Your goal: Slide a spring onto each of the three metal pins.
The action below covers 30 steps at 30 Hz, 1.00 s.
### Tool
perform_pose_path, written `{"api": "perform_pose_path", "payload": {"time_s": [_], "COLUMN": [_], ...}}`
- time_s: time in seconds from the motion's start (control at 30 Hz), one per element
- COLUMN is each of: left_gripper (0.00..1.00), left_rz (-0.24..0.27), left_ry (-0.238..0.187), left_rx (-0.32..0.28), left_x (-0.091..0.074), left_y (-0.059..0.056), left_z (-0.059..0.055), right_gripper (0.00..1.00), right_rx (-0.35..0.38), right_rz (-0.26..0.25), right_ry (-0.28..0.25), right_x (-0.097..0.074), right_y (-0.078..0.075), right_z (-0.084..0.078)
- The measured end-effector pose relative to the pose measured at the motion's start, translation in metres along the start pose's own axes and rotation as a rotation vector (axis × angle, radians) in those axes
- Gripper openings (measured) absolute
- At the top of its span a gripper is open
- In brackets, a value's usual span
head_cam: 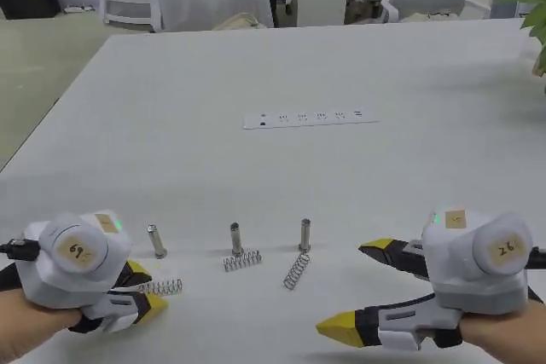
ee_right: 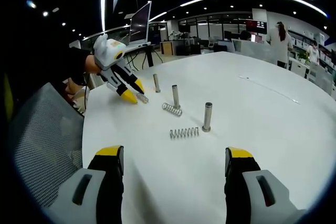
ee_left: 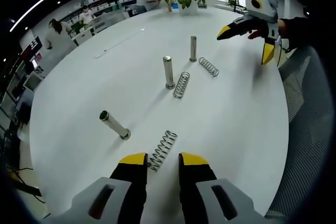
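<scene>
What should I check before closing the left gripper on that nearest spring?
1. Left pin, middle pin and right pin upright and bare: ok.
2. Near end of left spring lies between the tips of the left gripper: ok.
3. Left gripper open: ok.
4. Right gripper open, empty, apart from the pins: ok.
5. Left tips low enough to catch the spring: cannot tell.

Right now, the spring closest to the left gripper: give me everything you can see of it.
The leftmost spring is a bare, silvery wire coil, lying flat on the white table, apart from the leftmost pin. Its near end sits between the open tips of the left gripper; contact is unclear.
</scene>
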<state>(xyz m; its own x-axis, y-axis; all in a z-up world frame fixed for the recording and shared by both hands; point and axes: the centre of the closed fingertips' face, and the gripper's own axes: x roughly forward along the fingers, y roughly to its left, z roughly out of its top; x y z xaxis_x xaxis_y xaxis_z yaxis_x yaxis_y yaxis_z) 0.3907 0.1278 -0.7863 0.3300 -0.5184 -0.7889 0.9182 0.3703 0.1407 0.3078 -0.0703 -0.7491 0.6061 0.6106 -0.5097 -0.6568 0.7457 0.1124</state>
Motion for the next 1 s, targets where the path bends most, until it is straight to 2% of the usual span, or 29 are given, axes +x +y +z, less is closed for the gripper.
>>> {"api": "perform_pose_path", "payload": {"time_s": [0.1,0.73,1.0], "left_gripper": [0.16,0.03,0.03], "left_rz": [0.003,0.041,0.053], "left_ry": [0.004,0.001,-0.011], "left_rx": [0.001,0.033,0.027], "left_x": [0.0000,-0.0021,-0.0051], "left_y": [-0.0002,0.0058,0.0068], "left_z": [-0.0034,-0.0077,-0.0070], "right_gripper": [0.78,0.78,0.78], "right_rx": [0.002,-0.006,-0.016], "right_rz": [-0.002,-0.002,0.001], "right_ry": [-0.004,0.000,0.001], "right_x": [-0.0007,-0.0005,-0.0001], "right_y": [-0.0003,0.0008,0.0029], "right_z": [0.0006,0.0014,0.0032]}}
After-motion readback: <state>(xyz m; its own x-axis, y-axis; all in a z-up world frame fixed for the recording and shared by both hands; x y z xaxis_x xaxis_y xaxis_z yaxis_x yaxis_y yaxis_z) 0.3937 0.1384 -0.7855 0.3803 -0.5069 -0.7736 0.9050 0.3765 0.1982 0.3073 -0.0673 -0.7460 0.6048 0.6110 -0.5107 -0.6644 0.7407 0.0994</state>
